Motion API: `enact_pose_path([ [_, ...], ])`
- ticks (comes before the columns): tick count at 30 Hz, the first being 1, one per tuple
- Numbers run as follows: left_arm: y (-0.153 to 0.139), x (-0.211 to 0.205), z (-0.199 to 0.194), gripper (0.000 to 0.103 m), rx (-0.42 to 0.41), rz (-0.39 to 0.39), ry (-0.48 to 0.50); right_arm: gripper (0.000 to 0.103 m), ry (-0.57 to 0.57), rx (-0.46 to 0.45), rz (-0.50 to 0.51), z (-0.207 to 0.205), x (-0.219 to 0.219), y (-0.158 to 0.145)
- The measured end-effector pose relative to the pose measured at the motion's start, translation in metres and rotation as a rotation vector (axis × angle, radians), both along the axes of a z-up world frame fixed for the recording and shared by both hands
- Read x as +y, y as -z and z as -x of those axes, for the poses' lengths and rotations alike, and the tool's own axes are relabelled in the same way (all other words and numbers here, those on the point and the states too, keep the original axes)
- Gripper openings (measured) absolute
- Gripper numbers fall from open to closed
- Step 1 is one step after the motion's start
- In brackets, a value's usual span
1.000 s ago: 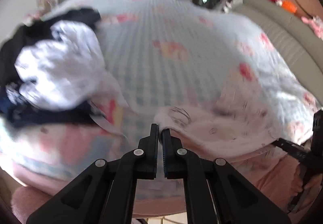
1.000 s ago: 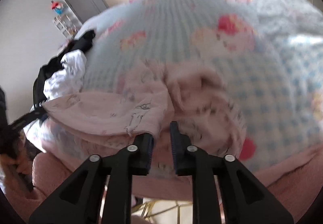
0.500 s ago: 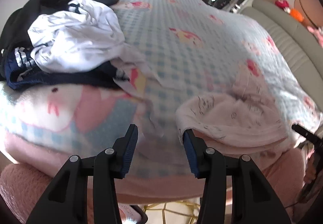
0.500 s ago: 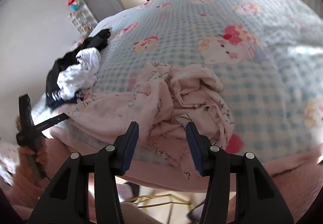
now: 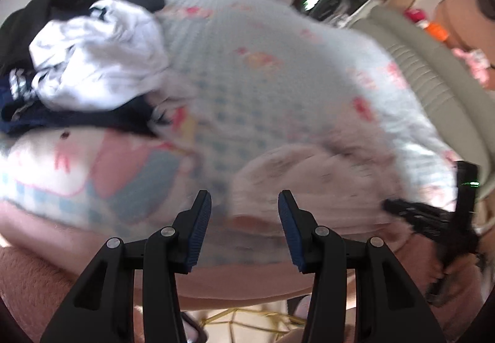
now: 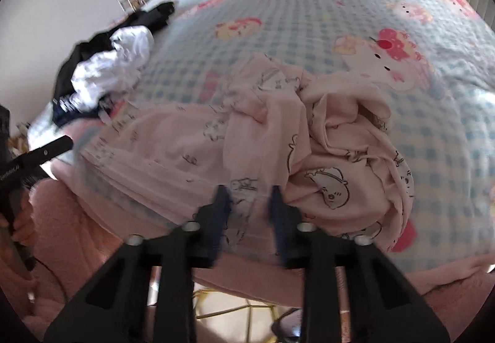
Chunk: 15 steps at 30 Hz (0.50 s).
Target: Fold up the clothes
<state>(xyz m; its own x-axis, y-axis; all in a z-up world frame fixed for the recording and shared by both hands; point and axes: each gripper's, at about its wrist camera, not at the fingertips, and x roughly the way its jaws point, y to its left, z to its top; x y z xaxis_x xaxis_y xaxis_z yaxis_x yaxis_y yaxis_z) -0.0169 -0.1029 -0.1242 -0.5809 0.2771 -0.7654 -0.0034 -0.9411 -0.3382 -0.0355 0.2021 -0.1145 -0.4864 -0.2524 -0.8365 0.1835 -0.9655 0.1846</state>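
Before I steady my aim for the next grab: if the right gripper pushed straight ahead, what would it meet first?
Probably the crumpled pink cartoon-print garment on the blue checked bedspread: its near edge lies between the closing right gripper jaws, though depth is unclear.

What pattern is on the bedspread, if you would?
Blue-and-white checks with pink cartoon cats on the bedspread; right wrist view.

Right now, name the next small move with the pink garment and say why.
Probably finish closing the right gripper on the pink garment: its fingers are closing over the near hem, which lies crumpled at the bed edge. The left gripper is open, holding nothing.
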Motion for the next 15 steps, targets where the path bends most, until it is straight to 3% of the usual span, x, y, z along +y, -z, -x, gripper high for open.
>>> enact_pose_path([
  [6,0.017,-0.005,0.005,0.047,-0.055,-0.053,-0.019,0.013,0.033,0.052,-0.05,-0.012,0.011,-0.012],
  [9,0.018,-0.001,0.007,0.047,-0.059,-0.054,-0.009,0.01,0.05,0.044,-0.005,-0.014,0.025,-0.015],
  [11,0.018,0.002,0.007,0.047,-0.06,-0.07,0.015,0.01,0.057,0.035,0.102,-0.016,0.036,-0.018],
  [13,0.02,0.004,0.007,0.047,-0.071,-0.103,0.042,0.01,0.068,0.015,0.303,-0.017,0.052,-0.018],
  [15,0.022,0.006,0.007,0.047,-0.08,-0.119,0.046,0.01,0.109,0.004,0.422,-0.016,0.066,-0.015],
])
